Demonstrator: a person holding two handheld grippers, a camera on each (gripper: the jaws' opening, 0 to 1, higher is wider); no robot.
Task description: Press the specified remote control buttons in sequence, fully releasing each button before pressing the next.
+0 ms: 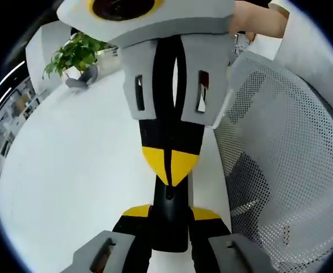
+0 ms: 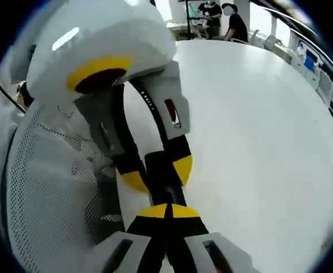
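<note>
White counter (image 1: pixel 70 170) below, mesh chair (image 1: pixel 291 159) at its edge, potted plant (image 1: pixel 75 54) far off. Both claws clenched on a black remote (image 1: pixel 169 219), left claw (image 1: pixel 169 227) and right claw (image 2: pixel 166 219) gripping opposite ends above the counter.

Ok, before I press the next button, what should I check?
1. Remote gripped by the left gripper: ok, it sits between both fingers.
2. Right gripper shut to a point for pressing: ok.
3. Right tip lifted off the remote, last button released: cannot tell; the tip looks in contact or very near.
4. Target button identified: cannot tell; no buttons are visible.
5. Remote over the white table, beside the mesh chair: ok.
</note>
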